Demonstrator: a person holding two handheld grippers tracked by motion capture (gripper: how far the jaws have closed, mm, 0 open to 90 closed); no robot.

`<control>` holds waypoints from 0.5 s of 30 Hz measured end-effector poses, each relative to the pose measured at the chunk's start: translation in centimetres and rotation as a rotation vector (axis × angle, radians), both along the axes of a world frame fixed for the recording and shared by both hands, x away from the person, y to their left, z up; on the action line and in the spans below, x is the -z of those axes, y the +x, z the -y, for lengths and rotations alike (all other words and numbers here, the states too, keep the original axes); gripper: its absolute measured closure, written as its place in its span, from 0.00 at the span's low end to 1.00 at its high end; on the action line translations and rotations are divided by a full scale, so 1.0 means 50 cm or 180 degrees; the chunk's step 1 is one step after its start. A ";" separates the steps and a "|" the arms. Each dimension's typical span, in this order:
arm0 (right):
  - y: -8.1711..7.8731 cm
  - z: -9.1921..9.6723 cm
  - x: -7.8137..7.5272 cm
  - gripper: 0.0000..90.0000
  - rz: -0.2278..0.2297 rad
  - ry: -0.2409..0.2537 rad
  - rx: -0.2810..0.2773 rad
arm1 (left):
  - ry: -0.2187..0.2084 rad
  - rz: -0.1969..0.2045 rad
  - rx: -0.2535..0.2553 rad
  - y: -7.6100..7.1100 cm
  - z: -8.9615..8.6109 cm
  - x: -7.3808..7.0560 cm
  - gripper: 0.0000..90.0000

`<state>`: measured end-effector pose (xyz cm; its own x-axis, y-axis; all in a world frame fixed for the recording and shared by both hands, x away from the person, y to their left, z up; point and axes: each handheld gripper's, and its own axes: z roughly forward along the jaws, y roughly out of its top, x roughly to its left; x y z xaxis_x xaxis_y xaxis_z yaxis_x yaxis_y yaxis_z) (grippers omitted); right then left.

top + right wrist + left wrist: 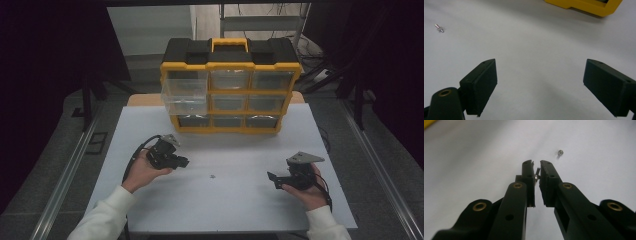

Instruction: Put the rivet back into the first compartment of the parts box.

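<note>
The left tongs (537,163) pinch a small screw (537,173) above the white table (240,200), while the right tongs (540,85) rest spread, another screw (212,176) between them.

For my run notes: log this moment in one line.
left gripper shut on small screw | right gripper open | second screw on table

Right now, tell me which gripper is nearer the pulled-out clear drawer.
Left. The left gripper sits just below the pulled-out clear drawer; the right gripper is far off toward the table's right front.
</note>
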<state>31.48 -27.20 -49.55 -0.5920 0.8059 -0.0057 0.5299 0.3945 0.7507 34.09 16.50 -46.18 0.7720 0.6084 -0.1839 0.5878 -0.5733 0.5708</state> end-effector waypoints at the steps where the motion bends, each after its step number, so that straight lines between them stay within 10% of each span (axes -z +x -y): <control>1: 0.000 0.000 0.000 0.13 0.0000 0.0000 0.0000 | 0.0000 0.0000 0.0000 0.000 0.000 0.000 0.93; 15: 0.000 0.001 0.000 0.13 0.0002 0.0004 -0.0007 | -0.0179 0.0181 -0.0201 -0.001 -0.075 -0.085 0.93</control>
